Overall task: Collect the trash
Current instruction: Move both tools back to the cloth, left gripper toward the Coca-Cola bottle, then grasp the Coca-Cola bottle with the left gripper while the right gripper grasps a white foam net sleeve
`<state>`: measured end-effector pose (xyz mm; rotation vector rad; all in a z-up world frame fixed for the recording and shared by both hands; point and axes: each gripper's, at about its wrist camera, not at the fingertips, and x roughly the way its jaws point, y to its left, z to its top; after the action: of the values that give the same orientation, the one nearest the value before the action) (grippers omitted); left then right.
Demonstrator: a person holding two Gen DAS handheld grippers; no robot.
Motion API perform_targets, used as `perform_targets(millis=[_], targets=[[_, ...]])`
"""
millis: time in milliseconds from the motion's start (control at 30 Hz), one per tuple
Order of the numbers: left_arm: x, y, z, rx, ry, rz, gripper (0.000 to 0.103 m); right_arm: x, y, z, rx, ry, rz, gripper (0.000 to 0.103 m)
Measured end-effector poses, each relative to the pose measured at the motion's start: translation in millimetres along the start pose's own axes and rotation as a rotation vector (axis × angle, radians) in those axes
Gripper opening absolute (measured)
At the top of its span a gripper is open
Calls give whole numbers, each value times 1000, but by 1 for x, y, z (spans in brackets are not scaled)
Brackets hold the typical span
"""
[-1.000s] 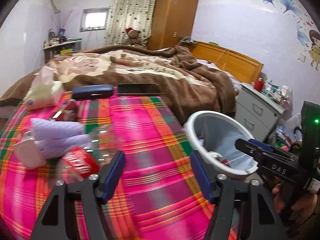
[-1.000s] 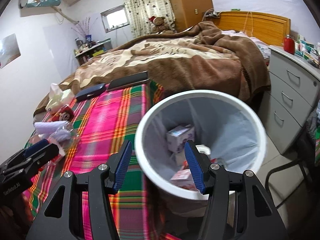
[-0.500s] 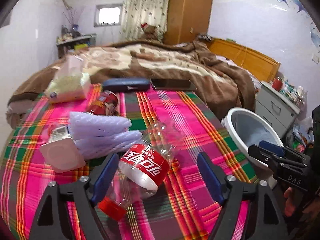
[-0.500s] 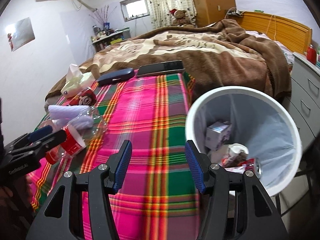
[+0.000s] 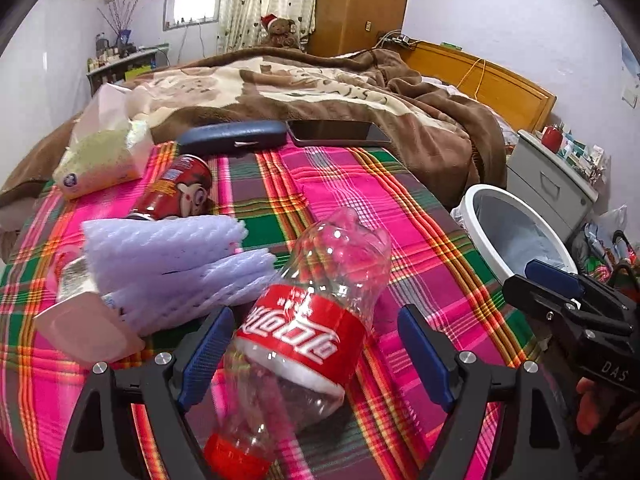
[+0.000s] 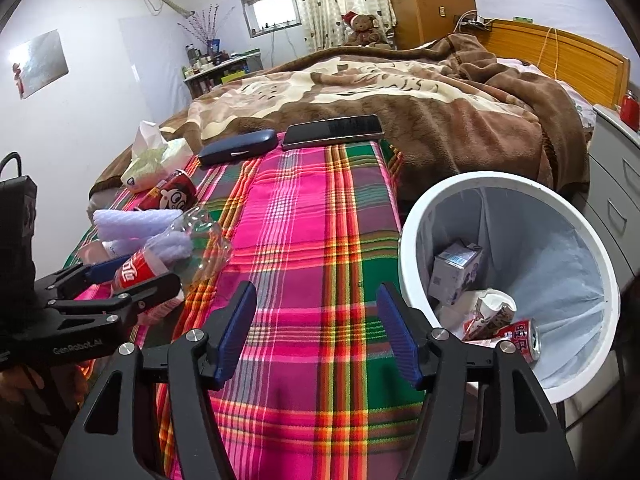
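Left gripper (image 5: 316, 354): jaws spread wide, one blue pad on either side of the plastic bottle, neither pad clearly pressing it.
Right gripper (image 6: 316, 334): jaws wide apart, nothing between them — held over the plaid cloth, just beside the bin.
Plastic bottle (image 5: 320, 308): clear, crumpled, red label and red cap; lying on its side on the cloth, cap end nearest the left wrist camera.
Foam netting (image 5: 172, 260): pale lilac, bunched, touching the bottle on its left.
Red can (image 5: 176, 192): cartoon face, on its side behind the foam.
Pink carton (image 5: 86, 330): tilted, at the near left edge of the foam.
Tissue pack (image 5: 100, 156): soft pack at the far left corner of the cloth, a tissue sticking up.
Glasses case (image 5: 234, 138): dark blue, at the far edge of the cloth.
Phone (image 5: 338, 132): dark, flat, just right of the case.
Plaid cloth (image 6: 316, 216): pink, green and red, spread on the near end of the bed.
Bin (image 6: 560, 208): white rim, pale liner — standing off the cloth's right edge.
Bin contents: small carton (image 6: 456, 270), crumpled wrapper (image 6: 494, 312), red can lying near the rim (image 6: 522, 338).
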<state>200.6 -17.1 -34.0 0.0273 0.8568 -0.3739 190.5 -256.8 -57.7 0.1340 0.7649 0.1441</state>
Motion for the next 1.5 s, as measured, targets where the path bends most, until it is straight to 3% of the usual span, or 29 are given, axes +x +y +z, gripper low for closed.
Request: perform_targets(millis=[200,267,533,1000,1267,1500], targets=[[15,-7,4,38,37,24,82,5,3,1,-1,7,-3,64],[15,-6,2,13,45,-1,77,7,4,3,0,10,-5,64],[-7,14,-23,-107,19,-45,76,16,13,7,-13,21,6,64],[-67,72,-86,-297,-56,70,76,35,62,14,-168,45,99,64],[-90,114,-101,-410,-85,151,76,55,91,19,-226,79,228,64],[-100,139,-111,-468,-109,183,76,71,124,29,-366,55,284,64]])
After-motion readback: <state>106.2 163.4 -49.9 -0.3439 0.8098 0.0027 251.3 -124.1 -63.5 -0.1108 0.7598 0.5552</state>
